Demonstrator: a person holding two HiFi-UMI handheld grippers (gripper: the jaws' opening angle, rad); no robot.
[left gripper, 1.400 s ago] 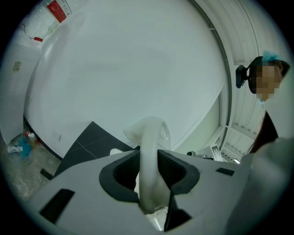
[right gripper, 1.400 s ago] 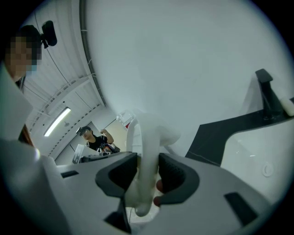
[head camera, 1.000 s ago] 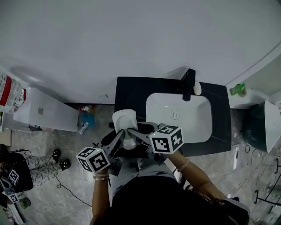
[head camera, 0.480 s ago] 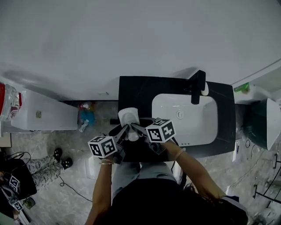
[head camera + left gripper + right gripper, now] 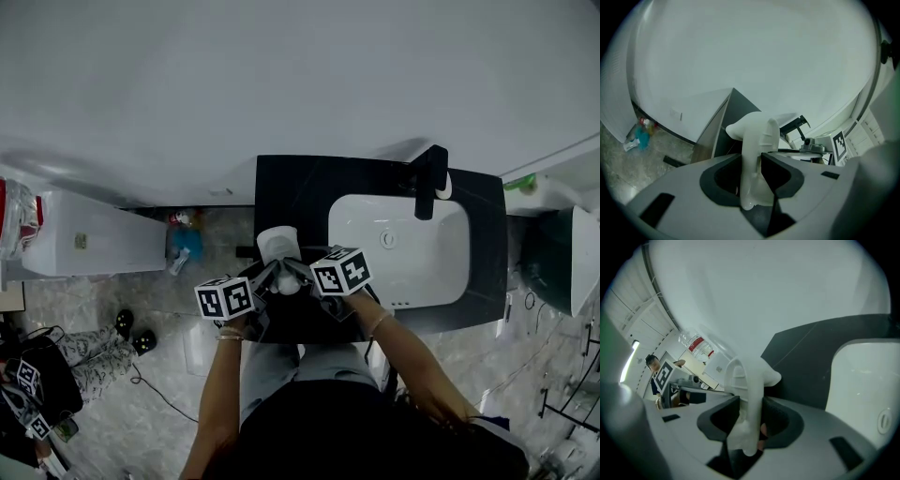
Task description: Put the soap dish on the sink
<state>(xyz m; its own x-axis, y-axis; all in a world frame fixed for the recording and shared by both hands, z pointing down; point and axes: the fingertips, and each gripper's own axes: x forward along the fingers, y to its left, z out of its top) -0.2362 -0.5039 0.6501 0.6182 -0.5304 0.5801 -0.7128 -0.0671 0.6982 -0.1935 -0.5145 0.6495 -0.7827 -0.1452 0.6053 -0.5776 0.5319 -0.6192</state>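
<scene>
Looking down in the head view, we see the white soap dish [image 5: 278, 246] over the dark desk [image 5: 292, 192], at nine o'clock from the sink [image 5: 405, 270]. The left claw [image 5: 270, 277] meets it from seven o'clock and the right claw [image 5: 292, 275] from five.

In the left gripper view, the left claw [image 5: 752, 165] is clamped on the dish's rim, the dish standing on edge.

In the right gripper view, the right claw [image 5: 750, 414] pinches the dish too, with the sink [image 5: 862, 376] at three o'clock.
</scene>
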